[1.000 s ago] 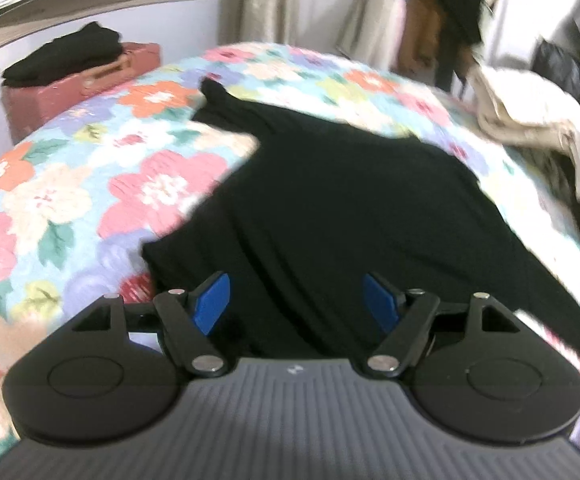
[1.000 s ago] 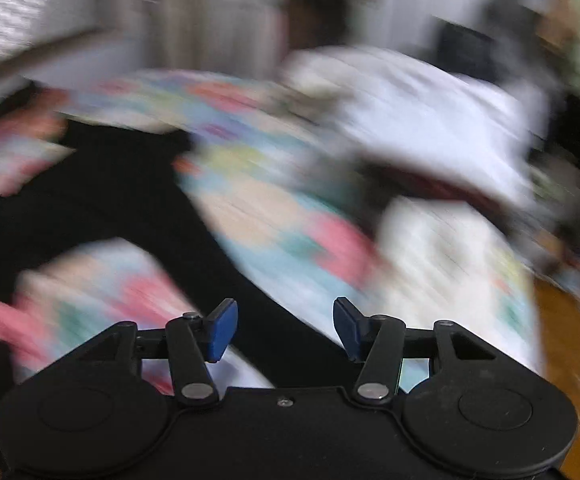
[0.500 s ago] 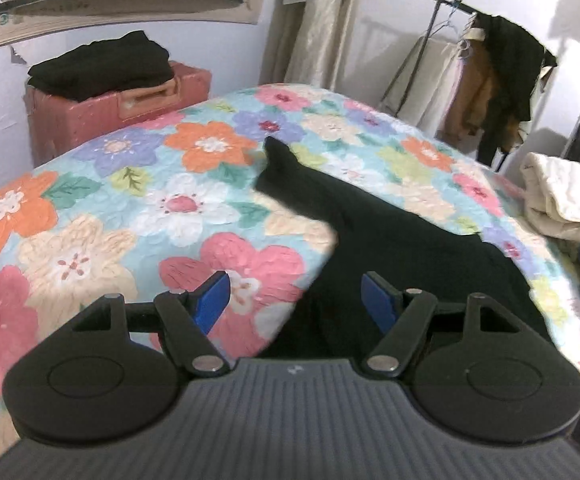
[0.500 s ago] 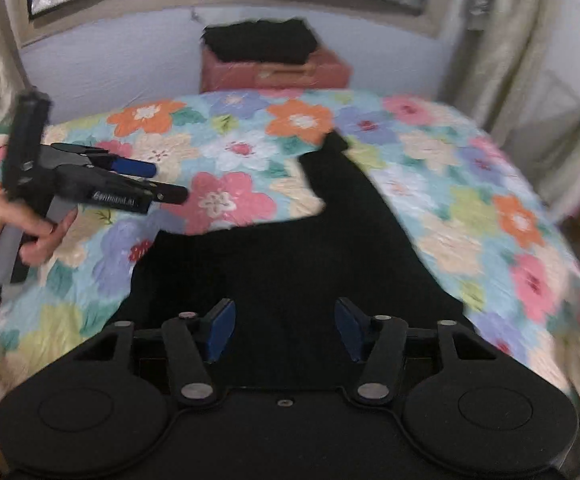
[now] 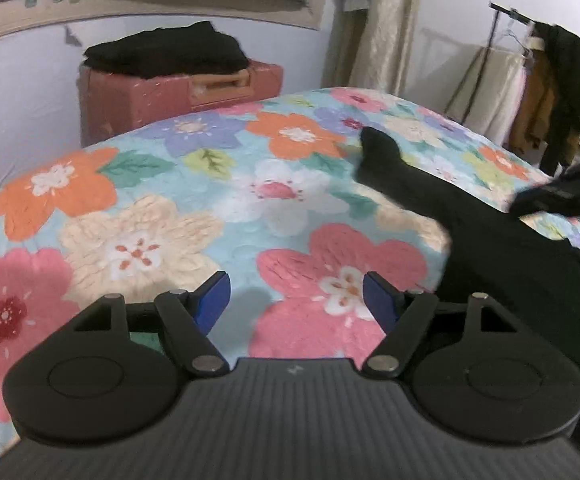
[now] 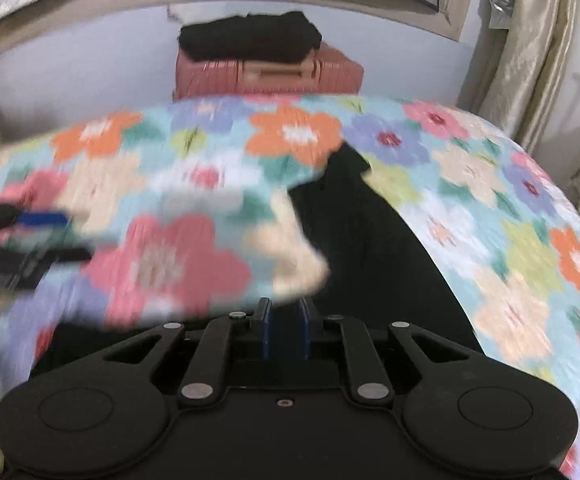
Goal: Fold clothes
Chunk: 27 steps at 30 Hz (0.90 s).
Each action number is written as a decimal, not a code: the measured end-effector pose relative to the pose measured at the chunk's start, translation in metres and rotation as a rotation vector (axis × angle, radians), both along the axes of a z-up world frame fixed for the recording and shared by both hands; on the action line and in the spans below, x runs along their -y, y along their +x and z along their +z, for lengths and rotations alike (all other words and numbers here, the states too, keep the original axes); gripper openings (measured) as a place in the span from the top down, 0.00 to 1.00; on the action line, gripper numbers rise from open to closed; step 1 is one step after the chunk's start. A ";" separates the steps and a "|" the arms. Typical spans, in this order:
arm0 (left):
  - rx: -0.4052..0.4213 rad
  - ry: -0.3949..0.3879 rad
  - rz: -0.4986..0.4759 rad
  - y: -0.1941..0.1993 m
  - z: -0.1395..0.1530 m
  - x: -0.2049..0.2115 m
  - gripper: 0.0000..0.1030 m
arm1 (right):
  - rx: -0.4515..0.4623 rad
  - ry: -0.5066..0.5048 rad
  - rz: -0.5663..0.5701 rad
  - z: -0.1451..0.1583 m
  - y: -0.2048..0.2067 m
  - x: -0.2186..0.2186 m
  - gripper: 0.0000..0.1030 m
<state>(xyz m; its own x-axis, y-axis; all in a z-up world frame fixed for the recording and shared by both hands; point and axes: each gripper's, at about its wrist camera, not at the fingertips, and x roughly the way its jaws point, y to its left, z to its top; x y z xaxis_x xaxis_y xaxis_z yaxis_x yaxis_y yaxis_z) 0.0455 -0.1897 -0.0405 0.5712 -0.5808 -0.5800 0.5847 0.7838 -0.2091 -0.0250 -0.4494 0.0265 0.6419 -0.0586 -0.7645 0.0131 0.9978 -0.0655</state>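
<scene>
The right tongs (image 6: 286, 312) are closing, their blue pads nearly together over the black garment (image 6: 370, 248) just ahead of them, though whether cloth is caught between them is not clear; the left tongs (image 5: 296, 300) stand spread over bare floral bedspread (image 5: 138, 208), the garment lying to their right. Beyond both tongs, past the bed's far edge, folded black clothes (image 6: 250, 36) sit on a pink suitcase (image 6: 266, 76).
</scene>
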 end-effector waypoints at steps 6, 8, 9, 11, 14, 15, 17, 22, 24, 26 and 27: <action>-0.061 0.003 0.044 0.021 -0.026 -0.014 0.29 | 0.001 0.053 0.044 -0.032 0.100 0.001 0.59; -0.070 0.016 0.069 0.028 -0.032 -0.021 0.29 | -0.011 0.008 0.030 -0.047 0.135 0.000 0.51; -0.075 0.022 0.081 0.031 -0.035 -0.024 0.29 | -0.028 -0.025 0.013 -0.056 0.149 0.001 0.51; -0.081 0.027 0.103 0.036 -0.039 -0.032 0.29 | -0.074 -0.098 -0.037 -0.074 0.173 0.007 0.51; -0.102 0.008 0.143 0.044 -0.042 -0.046 0.29 | -0.069 -0.084 -0.083 -0.086 0.186 0.021 0.63; -0.112 -0.002 0.153 0.046 -0.042 -0.048 0.29 | -0.065 -0.046 -0.105 -0.083 0.185 0.027 0.78; -0.129 -0.024 0.168 0.048 -0.043 -0.051 0.29 | -0.055 0.055 -0.151 -0.075 0.183 0.043 0.96; -0.110 -0.006 0.170 0.043 -0.043 -0.045 0.29 | 0.049 0.410 -0.259 -0.025 0.164 0.086 0.96; -0.108 -0.007 0.162 0.040 -0.043 -0.042 0.28 | 0.087 0.487 -0.273 -0.003 0.160 0.094 0.96; -0.109 -0.009 0.155 0.038 -0.042 -0.040 0.28 | 0.130 0.541 -0.270 0.016 0.160 0.097 0.96; -0.109 -0.009 0.151 0.036 -0.042 -0.040 0.28 | 0.163 0.571 -0.269 0.026 0.159 0.098 0.96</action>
